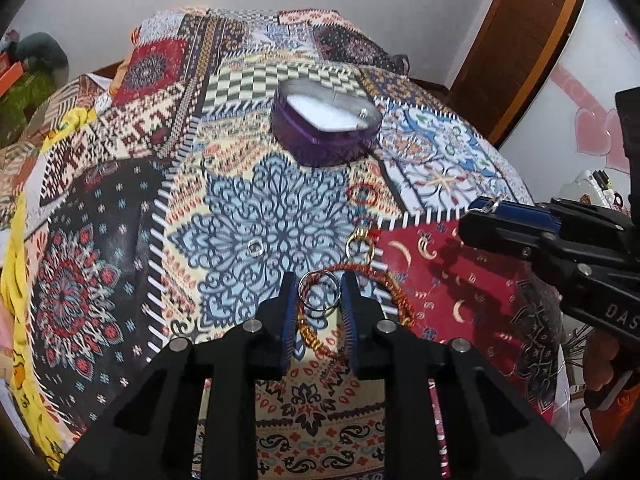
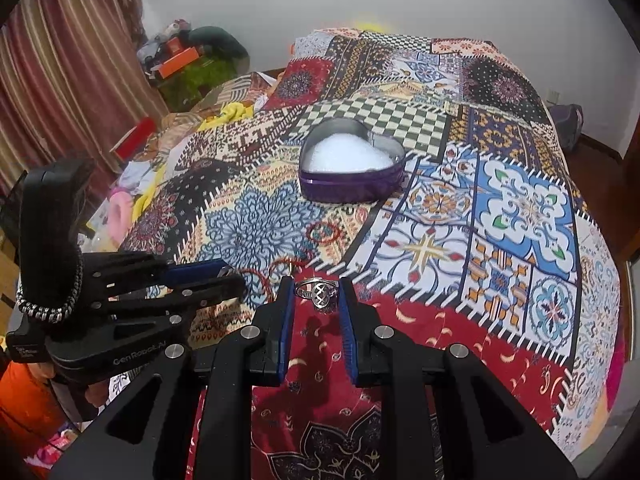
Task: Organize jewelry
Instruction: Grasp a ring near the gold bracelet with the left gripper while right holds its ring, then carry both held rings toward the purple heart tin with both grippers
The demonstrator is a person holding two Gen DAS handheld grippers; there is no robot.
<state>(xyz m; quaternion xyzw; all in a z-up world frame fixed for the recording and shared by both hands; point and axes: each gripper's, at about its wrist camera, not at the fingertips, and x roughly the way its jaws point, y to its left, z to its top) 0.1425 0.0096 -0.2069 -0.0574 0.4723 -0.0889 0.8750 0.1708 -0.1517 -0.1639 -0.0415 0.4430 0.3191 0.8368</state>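
Partly hidden by pads, left tongs (image 1: 319, 292) clamp a silver hoop (image 1: 319, 291); right tongs (image 2: 317, 294) clamp a ring (image 2: 319, 292).

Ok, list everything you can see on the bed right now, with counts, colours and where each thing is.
Patchwork bedspread: one, multicoloured, covering the bed.
Heart-shaped purple tin: one, white filling, mid-bed.
Plain silver ring: one, between the left claw's pads.
Ornate silver ring: one, between the right claw's pads.
Small silver ring: one, on the blue medallion patch.
Gold ring: one, beside the beaded loop.
Orange beaded bangle: one, under the left claw.
Left claw: black, blue pads.
Right claw: black, blue pads.
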